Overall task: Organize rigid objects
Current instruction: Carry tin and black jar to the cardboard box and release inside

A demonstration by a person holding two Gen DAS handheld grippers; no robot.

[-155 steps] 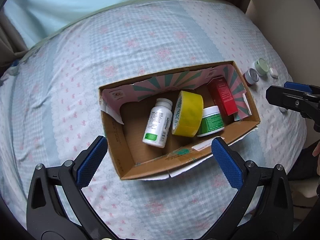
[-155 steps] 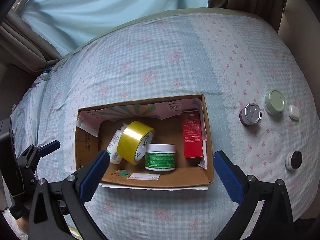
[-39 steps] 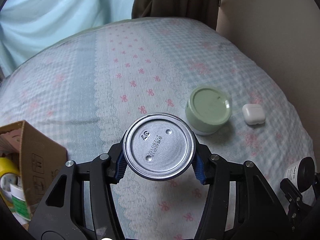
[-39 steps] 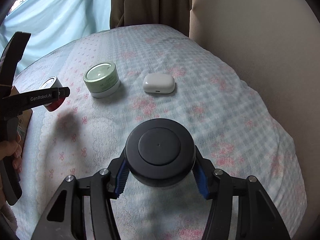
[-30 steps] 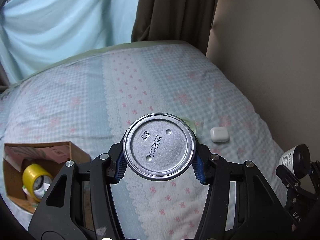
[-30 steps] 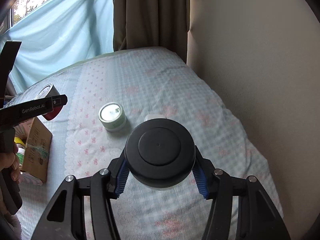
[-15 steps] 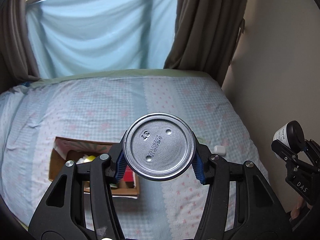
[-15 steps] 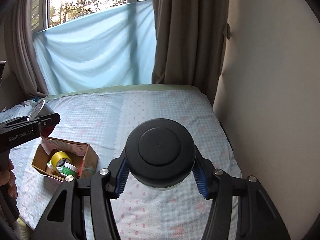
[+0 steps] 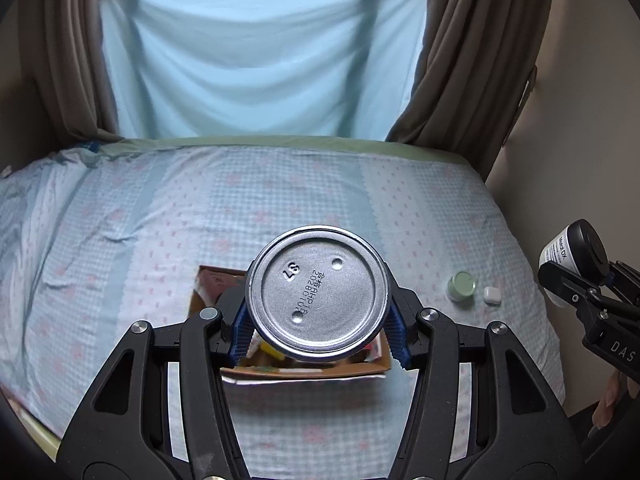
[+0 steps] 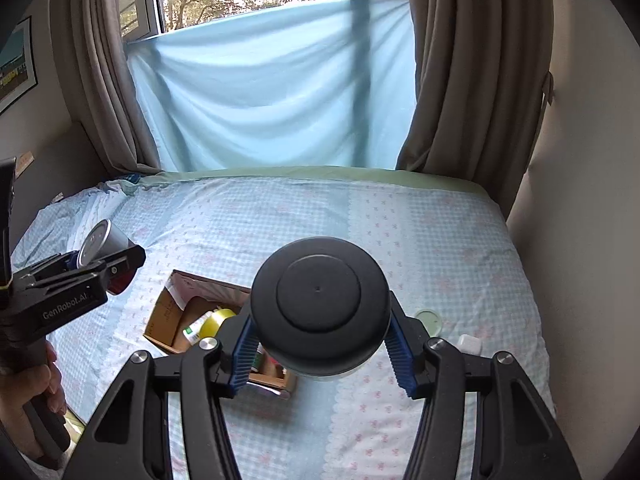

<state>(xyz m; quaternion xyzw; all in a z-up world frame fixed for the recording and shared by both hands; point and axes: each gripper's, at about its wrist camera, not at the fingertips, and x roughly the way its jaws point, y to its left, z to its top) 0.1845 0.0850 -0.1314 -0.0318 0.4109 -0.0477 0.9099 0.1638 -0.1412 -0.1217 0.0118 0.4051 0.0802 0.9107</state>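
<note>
Two grippers, left gripper [image 9: 318, 334] clamping one tin [image 9: 317, 295], right gripper [image 10: 322, 354] one black-lidded jar [image 10: 320, 302].

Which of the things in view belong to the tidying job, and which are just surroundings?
Part of the job:
metal tin in the left tool
black-lidded jar in the right tool
cardboard box
green-lidded jar
white case

Surroundings:
bedspread
curtains
blue sheet
</note>
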